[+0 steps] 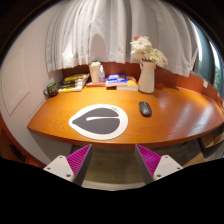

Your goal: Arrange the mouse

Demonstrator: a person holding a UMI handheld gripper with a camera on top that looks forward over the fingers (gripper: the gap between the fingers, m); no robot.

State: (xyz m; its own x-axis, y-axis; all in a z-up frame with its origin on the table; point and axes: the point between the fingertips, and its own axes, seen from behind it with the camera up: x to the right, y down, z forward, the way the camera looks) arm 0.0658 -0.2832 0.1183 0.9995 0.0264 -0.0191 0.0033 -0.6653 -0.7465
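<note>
Gripper (112, 160) spread wide, nothing between its 2 pink pads (80, 157), held above the near edge of the desk (170, 125). Mouse (145, 108) lies on bare wood beyond the fingers, just beside a round white mouse mat (98, 122). Vase of flowers (147, 70) and books (117, 82) at the back.

The tool (113, 163) hangs level, its two pink-padded fingers spread wide, holding nothing
</note>
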